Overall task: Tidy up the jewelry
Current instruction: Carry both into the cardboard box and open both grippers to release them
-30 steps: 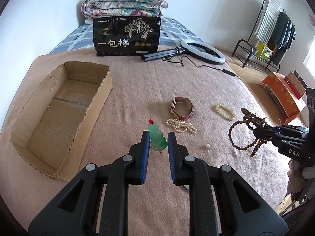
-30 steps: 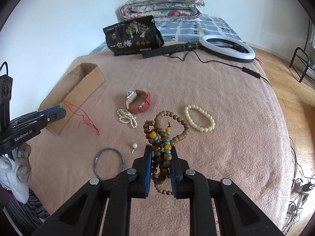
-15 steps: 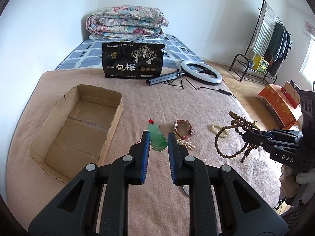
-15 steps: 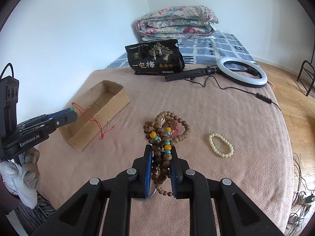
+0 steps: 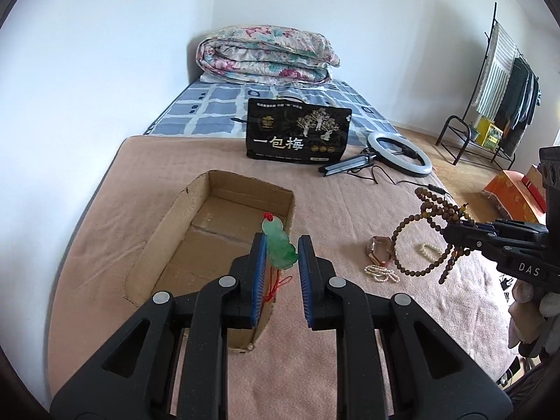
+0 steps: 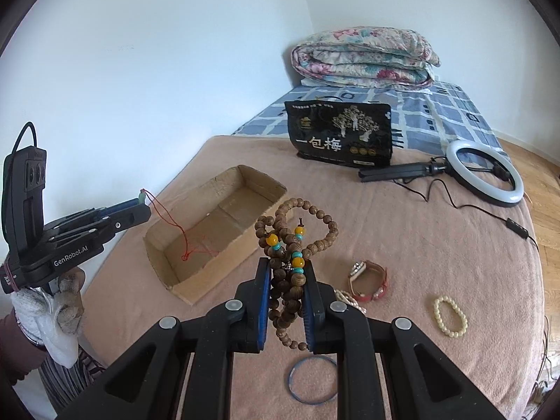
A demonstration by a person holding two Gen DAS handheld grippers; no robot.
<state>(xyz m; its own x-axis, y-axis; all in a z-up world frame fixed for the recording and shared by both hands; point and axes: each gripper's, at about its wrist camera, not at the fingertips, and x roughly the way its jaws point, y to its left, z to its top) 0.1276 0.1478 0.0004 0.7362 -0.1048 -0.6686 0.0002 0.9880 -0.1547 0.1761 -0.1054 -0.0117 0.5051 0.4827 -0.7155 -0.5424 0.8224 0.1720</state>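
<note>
Over the cardboard box (image 5: pixel 224 231), jade pendant (image 5: pixel 278 248) clamped, red cord (image 5: pixel 276 285) half hidden.

White walls (image 5: pixel 105 52) meet in a corner behind a folded floral quilt (image 5: pixel 266 56). Wooden floor (image 6: pixel 546 175) lies right of the bed (daylight, soft), with a clothes rack (image 5: pixel 504 87).

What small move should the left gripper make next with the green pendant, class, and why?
Probably open the left gripper and release. It is shut on the green pendant, held above the cardboard box, and the red cord already hangs down inside it. The box looks bare, so nothing blocks the drop.
</note>
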